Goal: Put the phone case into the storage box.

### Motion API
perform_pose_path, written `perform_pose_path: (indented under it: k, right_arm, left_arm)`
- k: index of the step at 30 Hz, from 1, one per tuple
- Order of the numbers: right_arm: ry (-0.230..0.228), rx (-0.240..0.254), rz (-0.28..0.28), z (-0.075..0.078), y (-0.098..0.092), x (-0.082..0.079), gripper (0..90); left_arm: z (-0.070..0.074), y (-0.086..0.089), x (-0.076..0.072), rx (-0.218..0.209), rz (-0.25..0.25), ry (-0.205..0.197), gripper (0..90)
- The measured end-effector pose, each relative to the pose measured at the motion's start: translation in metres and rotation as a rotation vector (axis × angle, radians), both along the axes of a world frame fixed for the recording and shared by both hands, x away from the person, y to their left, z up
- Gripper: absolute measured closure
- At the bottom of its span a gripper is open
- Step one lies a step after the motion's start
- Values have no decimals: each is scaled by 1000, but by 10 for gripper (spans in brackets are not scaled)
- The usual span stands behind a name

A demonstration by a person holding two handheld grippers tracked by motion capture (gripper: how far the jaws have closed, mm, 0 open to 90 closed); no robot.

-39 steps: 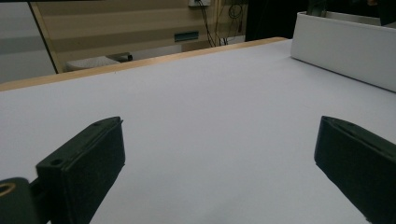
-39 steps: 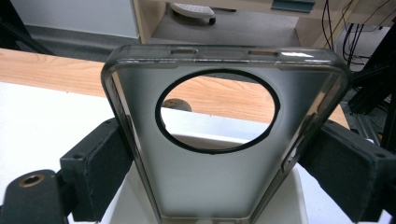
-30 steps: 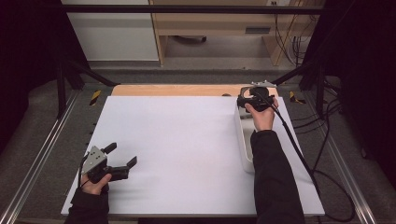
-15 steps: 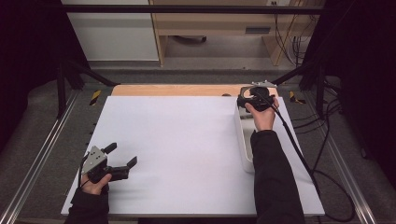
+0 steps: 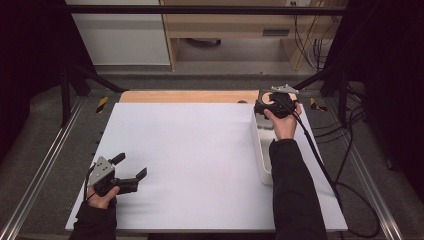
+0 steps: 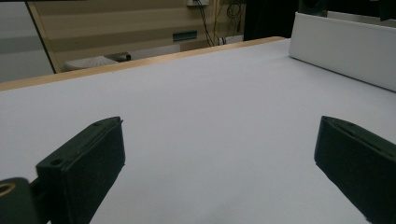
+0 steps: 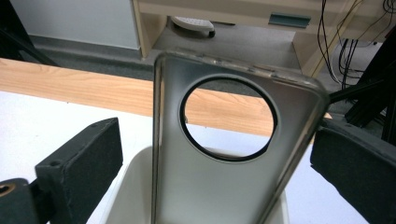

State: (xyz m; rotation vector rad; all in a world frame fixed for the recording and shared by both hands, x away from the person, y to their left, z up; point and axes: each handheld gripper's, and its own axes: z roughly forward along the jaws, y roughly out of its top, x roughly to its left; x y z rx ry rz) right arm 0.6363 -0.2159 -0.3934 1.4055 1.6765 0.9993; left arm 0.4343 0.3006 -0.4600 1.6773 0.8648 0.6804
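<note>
Honestly not much has moved in the last second. The left gripper (image 5: 131,165) is still parked at the near-left corner of the white sheet (image 5: 200,160), tongs spread wide with nothing between them. Over on the right, the right gripper (image 7: 215,140) hasn't budged from the far end of the white bin (image 5: 261,155).

The grey phone case (image 7: 210,196) with the big round hole stands upright in that end of the bin, between tongs that are apart. The right one looks very close to the case's edge, the left one is well clear. So my guess is the grab hasn't happened yet.

Room-wise, the middle of the sheet is bare. The bin's walls and the wooden table edge (image 5: 190,96) just beyond are the tight spots.
</note>
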Motion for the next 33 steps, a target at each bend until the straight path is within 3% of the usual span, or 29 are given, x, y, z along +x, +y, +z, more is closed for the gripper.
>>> perform_pose_path:
  k: [8, 18, 33]
  right_arm:
    - [-42, 4, 24, 10, -3, -7, 23]
    - [-73, 53, 86, 29, -4, -24, 24]
    - [-131, 149, 286, 50, 4, -67, 22]
  left_arm:
    - [0, 0, 0, 0, -2, -1, 13]
    - [0, -1, 0, 0, -5, -3, 10]
    - [0, -2, 0, 6, -15, -3, 9]
